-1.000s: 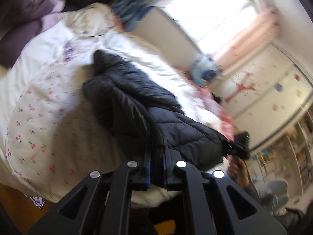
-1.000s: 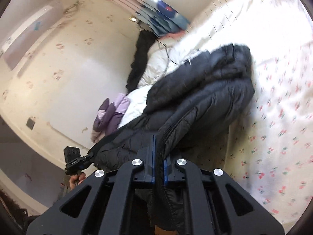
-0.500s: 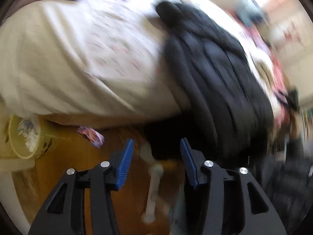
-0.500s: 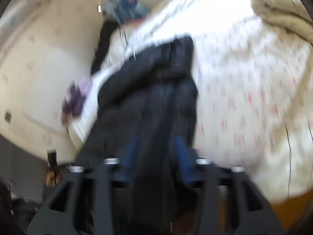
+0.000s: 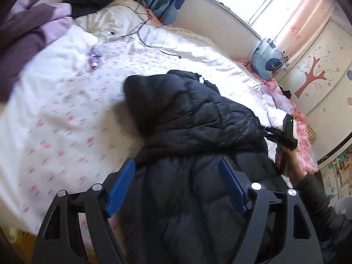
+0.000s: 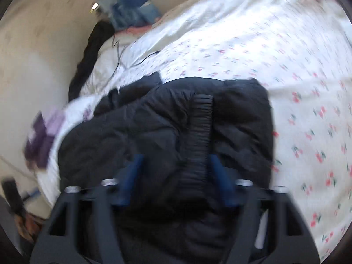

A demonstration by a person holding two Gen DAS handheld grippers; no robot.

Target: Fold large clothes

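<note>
White bedding (image 5: pixel 66 132) printed with small cherries covers the bed, and a black puffer jacket (image 5: pixel 193 118) lies bunched across it near the front edge. Over the jacket's near part the left gripper (image 5: pixel 176 184) has just been opening, its blue pads spread wide and apart from the fabric. In the blurred right wrist view the right gripper (image 6: pixel 176 176) has been closing, with a ribbed fold of the jacket (image 6: pixel 198 132) between jaws that seem not yet to pinch it.

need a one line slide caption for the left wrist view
Left gripper open above a black puffer jacket lying on a cherry-print bedsheet.
</note>
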